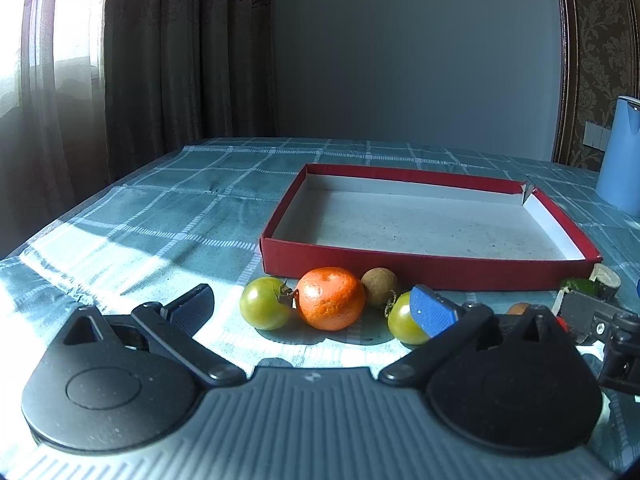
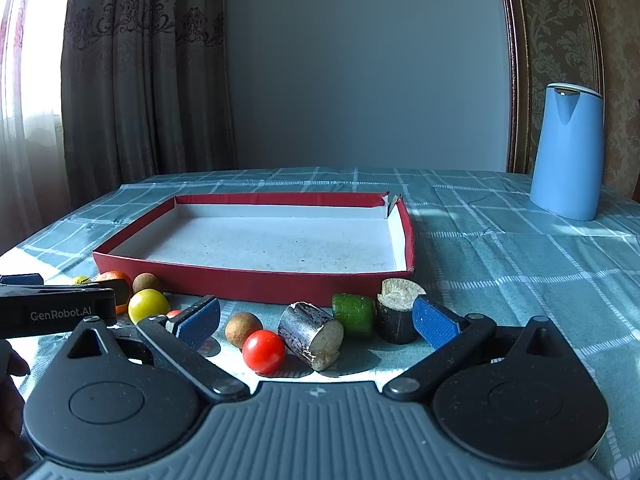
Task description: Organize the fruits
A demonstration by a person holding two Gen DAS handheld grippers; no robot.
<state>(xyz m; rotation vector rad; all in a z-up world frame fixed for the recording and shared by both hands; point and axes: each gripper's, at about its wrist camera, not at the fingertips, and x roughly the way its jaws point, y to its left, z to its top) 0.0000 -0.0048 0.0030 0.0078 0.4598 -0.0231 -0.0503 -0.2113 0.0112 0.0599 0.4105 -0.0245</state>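
A shallow red box [image 1: 420, 270] [image 2: 256, 286] with a white floor stands on the checked cloth. In the left wrist view, a green tomato [image 1: 265, 303], an orange mandarin [image 1: 331, 298], a brown longan [image 1: 380, 287] and a second green tomato [image 1: 405, 324] lie before it. My left gripper [image 1: 312, 306] is open, low over them. In the right wrist view, a red cherry tomato [image 2: 263, 351], a brown longan [image 2: 243, 329], a cut sugarcane piece [image 2: 311, 335], a green chunk [image 2: 354, 314] and a dark sugarcane piece [image 2: 397, 312] lie between the fingers of my open right gripper [image 2: 316, 322].
A blue jug [image 2: 566, 156] stands at the back right of the table. The left gripper's body [image 2: 56, 308] sits at the left of the right wrist view, over the mandarin [image 2: 116, 280] and a yellow-green tomato [image 2: 148, 305]. Curtains hang behind the table's left edge.
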